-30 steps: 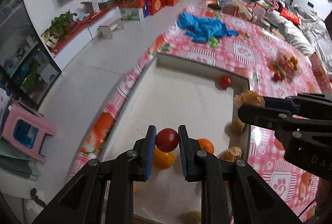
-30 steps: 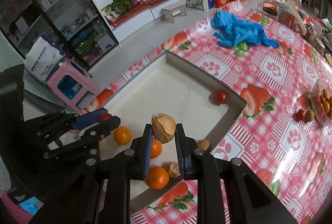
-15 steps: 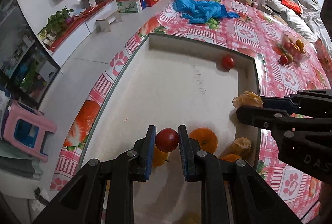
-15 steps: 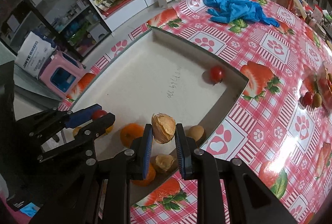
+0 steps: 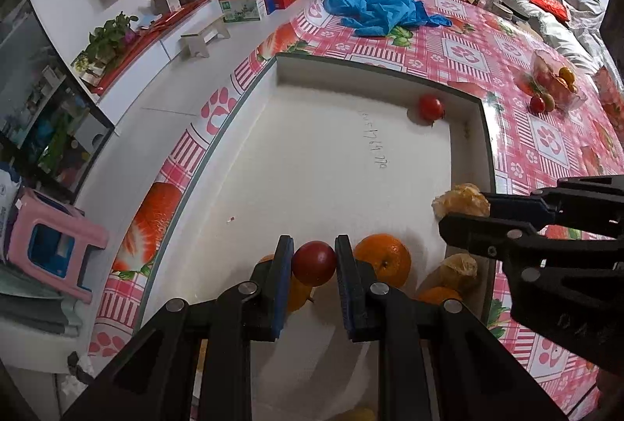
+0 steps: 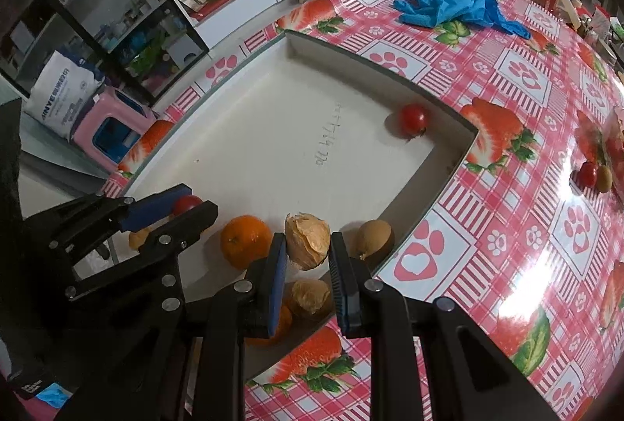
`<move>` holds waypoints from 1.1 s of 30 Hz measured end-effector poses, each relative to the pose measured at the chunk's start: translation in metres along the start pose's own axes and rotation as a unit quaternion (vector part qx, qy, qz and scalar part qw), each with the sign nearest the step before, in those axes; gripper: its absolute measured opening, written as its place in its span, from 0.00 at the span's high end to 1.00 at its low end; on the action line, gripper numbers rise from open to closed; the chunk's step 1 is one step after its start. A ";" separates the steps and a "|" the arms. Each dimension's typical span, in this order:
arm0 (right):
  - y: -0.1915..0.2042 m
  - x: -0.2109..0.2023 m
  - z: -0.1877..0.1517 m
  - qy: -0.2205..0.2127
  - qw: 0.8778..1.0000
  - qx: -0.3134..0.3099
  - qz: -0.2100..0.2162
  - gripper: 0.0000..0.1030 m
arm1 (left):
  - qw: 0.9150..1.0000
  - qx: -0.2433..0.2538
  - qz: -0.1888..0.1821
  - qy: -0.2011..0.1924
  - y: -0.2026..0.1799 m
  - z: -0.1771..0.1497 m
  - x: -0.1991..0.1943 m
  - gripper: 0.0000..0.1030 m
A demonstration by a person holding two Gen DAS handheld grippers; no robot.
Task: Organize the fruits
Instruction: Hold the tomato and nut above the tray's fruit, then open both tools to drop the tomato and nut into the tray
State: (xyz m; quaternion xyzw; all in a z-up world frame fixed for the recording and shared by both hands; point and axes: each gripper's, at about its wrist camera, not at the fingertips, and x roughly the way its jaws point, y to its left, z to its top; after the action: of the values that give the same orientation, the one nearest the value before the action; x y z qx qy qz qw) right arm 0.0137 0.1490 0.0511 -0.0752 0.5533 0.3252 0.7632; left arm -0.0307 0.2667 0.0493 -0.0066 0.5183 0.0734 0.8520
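Note:
My left gripper [image 5: 314,261] is shut on a small dark red fruit [image 5: 314,263], held low over the near end of the shallow white tray [image 5: 474,132]. My right gripper [image 6: 306,245] is shut on a tan papery-husked fruit [image 6: 307,240] above the tray's near right corner. In the tray lie an orange [image 5: 384,259], another husked fruit [image 5: 458,269], a brown oval fruit [image 6: 373,233], more oranges partly hidden under the fingers, and a lone red fruit [image 5: 431,107] at the far right corner. Each gripper shows in the other's view, the left gripper [image 6: 183,208] and the right gripper [image 5: 464,205].
The tray sits on a red-and-white strawberry tablecloth [image 6: 518,77]. A crumpled blue plastic sheet [image 5: 378,9] lies beyond it. A clear container of mixed fruit [image 5: 553,79] with loose fruits beside it stands at the right. A pink stool [image 5: 50,245] is on the floor left.
Both grippers have sunk closer to the tray, each still clamped on its fruit. The tray and its fruits now fill more of both views.

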 end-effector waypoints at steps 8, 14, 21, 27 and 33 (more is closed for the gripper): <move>0.000 0.001 0.001 -0.002 1.000 0.000 0.000 0.77 | 1.000 0.000 0.001 -0.001 0.000 0.000 0.000 0.78; -0.001 0.001 0.001 0.000 1.000 0.002 0.000 0.77 | 1.000 0.000 0.001 0.000 0.000 0.000 0.000 0.78; -0.002 0.005 0.001 0.004 1.000 -0.001 -0.013 0.76 | 1.000 0.001 0.003 0.001 -0.002 0.001 0.001 0.77; -0.002 0.009 0.001 0.009 1.000 -0.003 -0.016 0.75 | 1.000 0.012 0.012 -0.005 -0.006 0.000 0.001 0.77; 0.000 0.005 0.000 0.004 1.000 -0.005 -0.029 0.58 | 1.000 -0.001 0.023 -0.004 -0.003 -0.003 0.000 0.51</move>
State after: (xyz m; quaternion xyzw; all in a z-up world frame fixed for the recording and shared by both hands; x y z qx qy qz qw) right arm 0.0147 0.1512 0.0466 -0.0968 0.5518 0.3054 0.7700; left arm -0.0330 0.2638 0.0477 0.0050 0.5150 0.0933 0.8521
